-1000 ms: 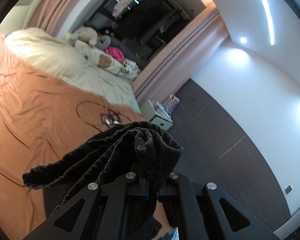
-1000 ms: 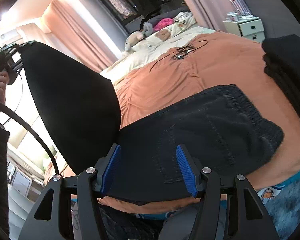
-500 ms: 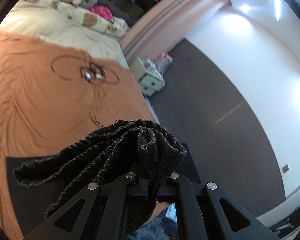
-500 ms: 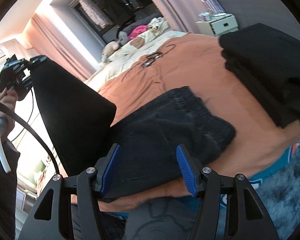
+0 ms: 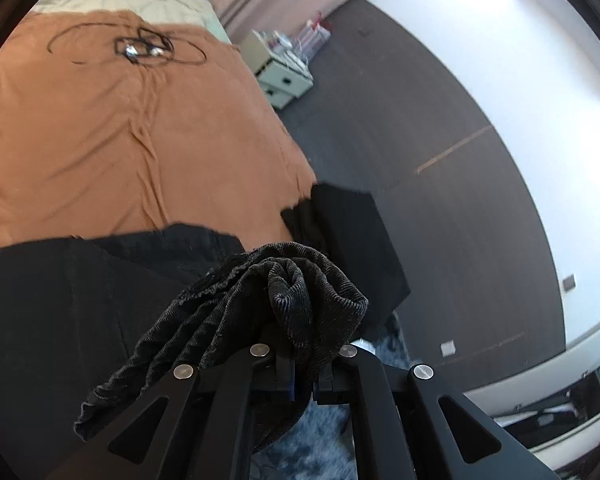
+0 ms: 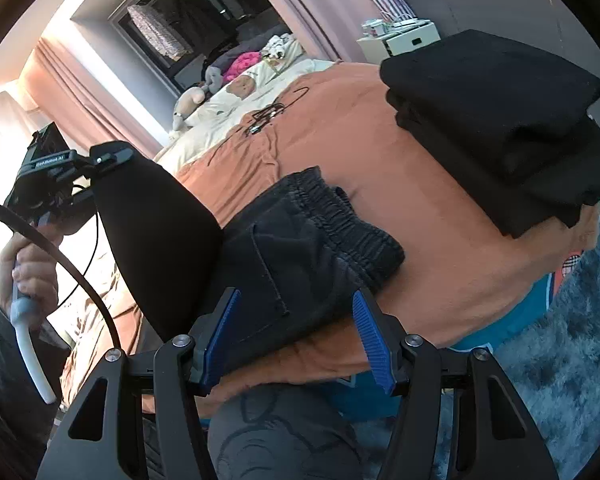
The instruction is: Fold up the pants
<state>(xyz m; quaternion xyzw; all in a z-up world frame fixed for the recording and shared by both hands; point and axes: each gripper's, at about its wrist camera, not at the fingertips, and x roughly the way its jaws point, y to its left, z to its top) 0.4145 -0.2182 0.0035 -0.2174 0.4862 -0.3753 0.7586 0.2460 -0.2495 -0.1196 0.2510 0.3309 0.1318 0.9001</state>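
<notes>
Dark corduroy pants (image 6: 332, 232) lie on the orange bed sheet (image 6: 420, 208), elastic waistband toward the right. Their leg ends (image 5: 284, 292) are bunched in my left gripper (image 5: 302, 376), which is shut on them above the lying part (image 5: 100, 280). In the right wrist view the left gripper (image 6: 104, 158) sits at the upper left in a person's hand (image 6: 28, 264), and the lifted cloth (image 6: 152, 232) hangs from it as a dark sheet. My right gripper (image 6: 296, 336) stands open near the bed's front edge, its blue pads (image 6: 370, 340) apart with the pants just beyond them.
A stack of folded black clothes (image 6: 500, 120) rests on the bed's right corner. A black cable (image 5: 140, 46) lies farther up the sheet, with soft toys (image 6: 192, 100) at the pillows. A white nightstand (image 5: 284, 76) stands beside the bed. A blue-grey rug (image 6: 560, 360) covers the floor.
The left gripper has come down and toward the waistband end, carrying the leg ends lower over the lying pants. The right gripper shifted slightly and stays open.
</notes>
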